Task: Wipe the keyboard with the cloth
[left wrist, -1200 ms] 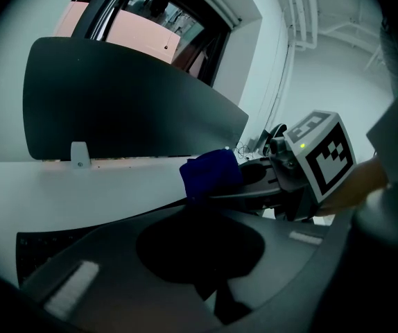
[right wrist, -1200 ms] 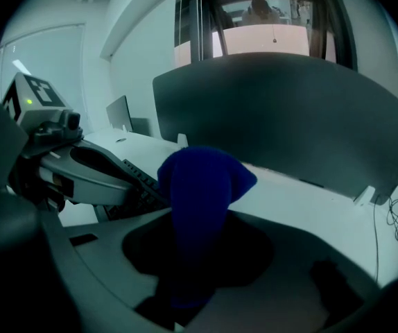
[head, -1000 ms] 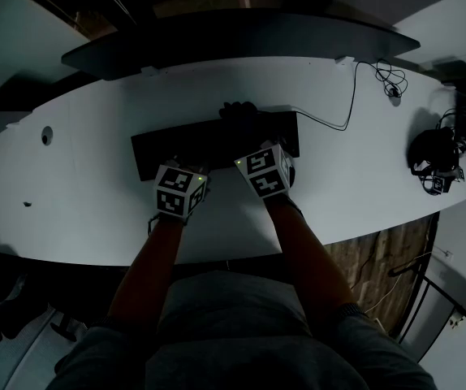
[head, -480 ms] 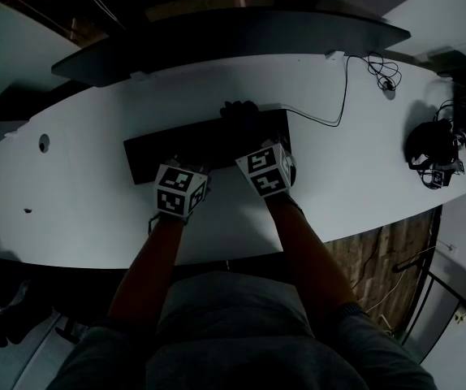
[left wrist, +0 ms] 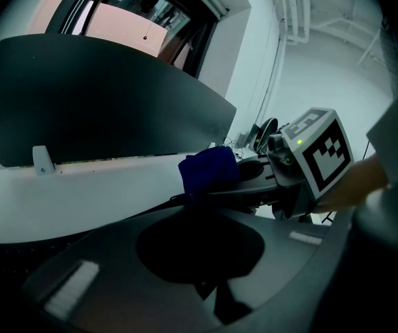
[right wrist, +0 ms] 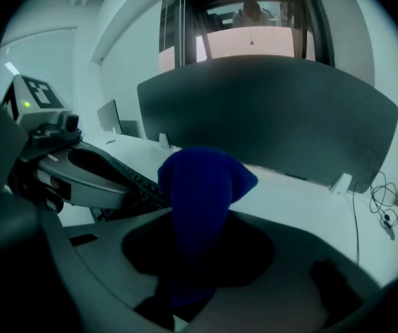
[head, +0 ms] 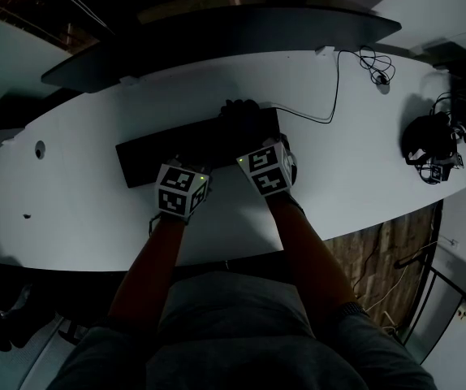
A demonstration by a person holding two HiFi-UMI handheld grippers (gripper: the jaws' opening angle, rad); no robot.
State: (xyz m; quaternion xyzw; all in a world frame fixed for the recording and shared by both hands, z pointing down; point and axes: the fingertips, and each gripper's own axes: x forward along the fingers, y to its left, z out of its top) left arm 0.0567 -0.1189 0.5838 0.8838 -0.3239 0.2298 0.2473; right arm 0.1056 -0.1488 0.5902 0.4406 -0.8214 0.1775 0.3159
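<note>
Bunched dark blue fabric cloth (right wrist: 199, 186) pinched in right gripper (head: 249, 133); left gripper (head: 186, 163) closed, empty.
Cloth sits on flat black keyboard (head: 160, 149), far-right corner, middle of white desk (head: 363, 177); left gripper at keyboard's near edge.

Black keyboard (head: 186, 149): flat on the white surface (head: 363, 161), long axis slightly slanted, right end farther away. Dark blue cloth (right wrist: 200, 193): bunched, clamped between the jaws of the right gripper (right wrist: 188, 276), folded mass resting on the keyboard's right end.
</note>
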